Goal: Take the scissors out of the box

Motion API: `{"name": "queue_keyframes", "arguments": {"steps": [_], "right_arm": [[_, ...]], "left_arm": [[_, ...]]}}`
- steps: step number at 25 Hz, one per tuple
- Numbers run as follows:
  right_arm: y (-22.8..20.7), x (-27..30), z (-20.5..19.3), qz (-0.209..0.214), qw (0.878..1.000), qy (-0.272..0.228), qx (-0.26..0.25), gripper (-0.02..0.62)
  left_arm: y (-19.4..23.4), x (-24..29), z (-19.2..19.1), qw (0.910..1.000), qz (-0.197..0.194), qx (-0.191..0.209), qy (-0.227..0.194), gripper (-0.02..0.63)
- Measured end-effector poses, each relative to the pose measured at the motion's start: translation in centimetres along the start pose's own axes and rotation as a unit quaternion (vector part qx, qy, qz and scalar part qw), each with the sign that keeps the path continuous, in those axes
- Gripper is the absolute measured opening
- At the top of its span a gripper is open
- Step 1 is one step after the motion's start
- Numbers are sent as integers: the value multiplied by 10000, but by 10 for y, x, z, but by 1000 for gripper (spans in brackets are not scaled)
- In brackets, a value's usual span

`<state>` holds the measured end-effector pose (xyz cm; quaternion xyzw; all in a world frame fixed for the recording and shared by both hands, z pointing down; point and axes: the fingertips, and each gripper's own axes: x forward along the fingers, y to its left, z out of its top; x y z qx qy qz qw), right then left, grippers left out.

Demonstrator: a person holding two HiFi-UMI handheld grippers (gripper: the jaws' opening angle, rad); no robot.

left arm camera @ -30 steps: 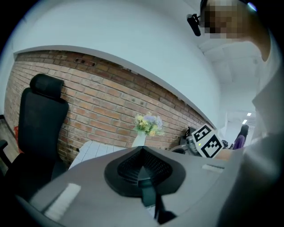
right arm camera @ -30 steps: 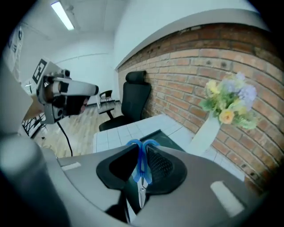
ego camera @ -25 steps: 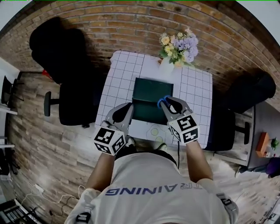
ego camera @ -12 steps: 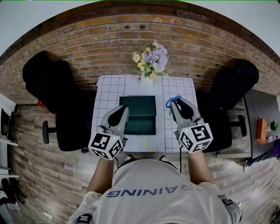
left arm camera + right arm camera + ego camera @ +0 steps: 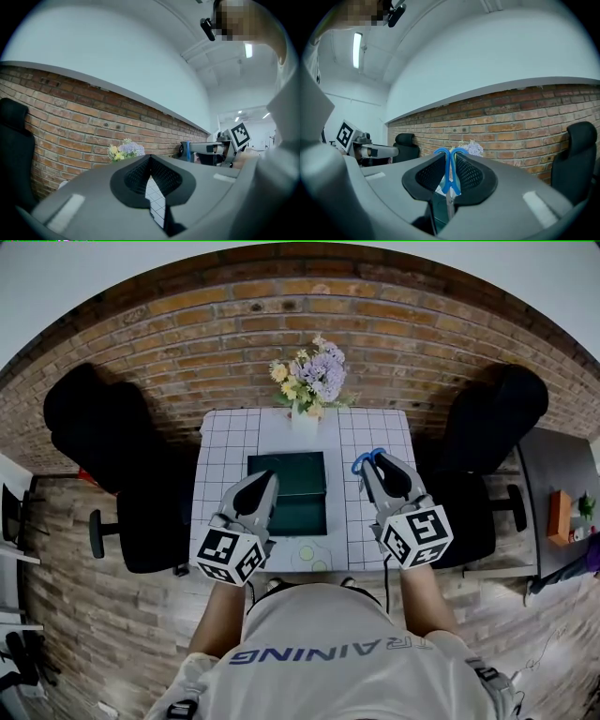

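Observation:
Blue-handled scissors (image 5: 366,461) are gripped by their handles in my right gripper (image 5: 375,465), raised above the right side of the white checked table (image 5: 220,451). In the right gripper view the handles (image 5: 450,176) sit pinched between the pads and the blade hangs down. The dark green box (image 5: 286,486) lies at the middle of the table. My left gripper (image 5: 265,482) hovers over the box's left edge, its jaws together with nothing between them (image 5: 150,159). Both grippers point level toward the brick wall.
A vase of flowers (image 5: 305,381) stands at the table's far edge. Black chairs flank the table on the left (image 5: 103,442) and on the right (image 5: 492,423). Two small round pale objects (image 5: 307,554) lie near the front edge.
Both grippers have risen. The right one has carried the scissors from above the box out to the right side of the table. The left one has drawn slightly left.

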<state>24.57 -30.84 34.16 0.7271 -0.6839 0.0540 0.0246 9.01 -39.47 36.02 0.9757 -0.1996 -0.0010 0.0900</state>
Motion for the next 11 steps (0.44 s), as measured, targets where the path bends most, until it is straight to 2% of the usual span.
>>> {"name": "queue_keyframes", "arguments": {"steps": [11], "right_arm": [[-6,2,-11,-37,9999,131,75,89]], "left_arm": [[-6,4,-2,9999,-6,127,15,3]]}}
